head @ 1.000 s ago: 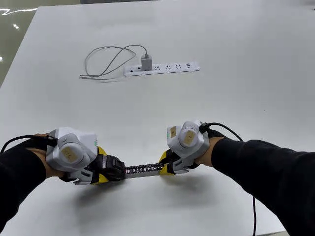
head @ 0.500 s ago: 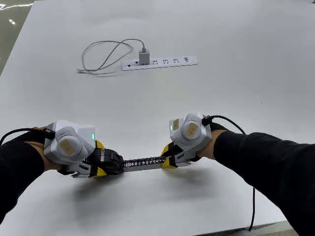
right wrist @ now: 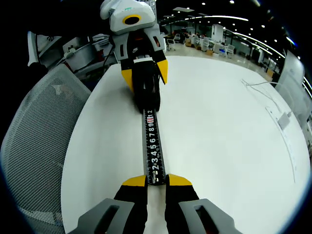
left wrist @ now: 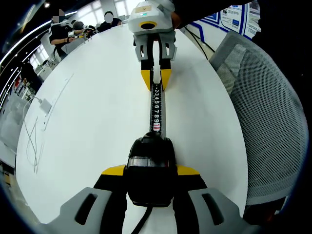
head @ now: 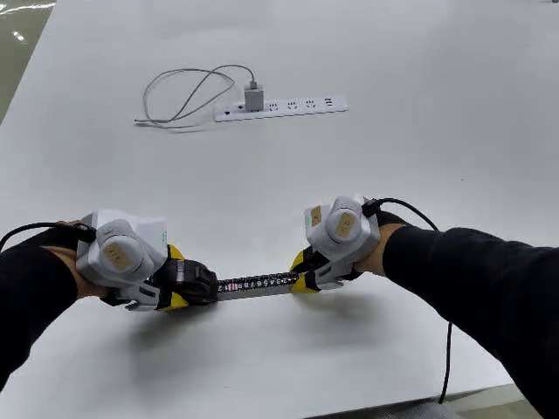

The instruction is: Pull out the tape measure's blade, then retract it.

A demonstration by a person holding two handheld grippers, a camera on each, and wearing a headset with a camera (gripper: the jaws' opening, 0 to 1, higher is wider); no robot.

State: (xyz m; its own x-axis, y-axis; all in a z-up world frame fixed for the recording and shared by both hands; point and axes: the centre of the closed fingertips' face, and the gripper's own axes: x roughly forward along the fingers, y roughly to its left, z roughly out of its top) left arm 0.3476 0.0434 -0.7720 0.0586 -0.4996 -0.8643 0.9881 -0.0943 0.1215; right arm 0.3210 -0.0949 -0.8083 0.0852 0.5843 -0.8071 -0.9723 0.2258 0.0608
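Observation:
My left gripper [head: 171,286] is shut on the black tape measure case [head: 194,281], which sits between its yellow-tipped jaws [left wrist: 150,168]. The silver blade [head: 258,284] runs out of the case to the right, numbers up to about 12 showing [right wrist: 151,144]. My right gripper [head: 302,271] is shut on the blade's end [right wrist: 155,178]. In the left gripper view the right gripper [left wrist: 155,79] pinches the far end of the blade [left wrist: 156,105]. In the right gripper view the left gripper [right wrist: 144,73] holds the case [right wrist: 145,90]. Both rest low over the white table [head: 367,78].
A white power strip [head: 279,106] with a plugged charger and a looped grey cable [head: 179,96] lies far back on the table. A grey mesh chair [left wrist: 263,112] stands by the table's near edge. People sit at the table's far end [left wrist: 68,31].
The blade has come further out: the gap between the two grippers has widened, with the right gripper moving slightly right and more numbers showing.

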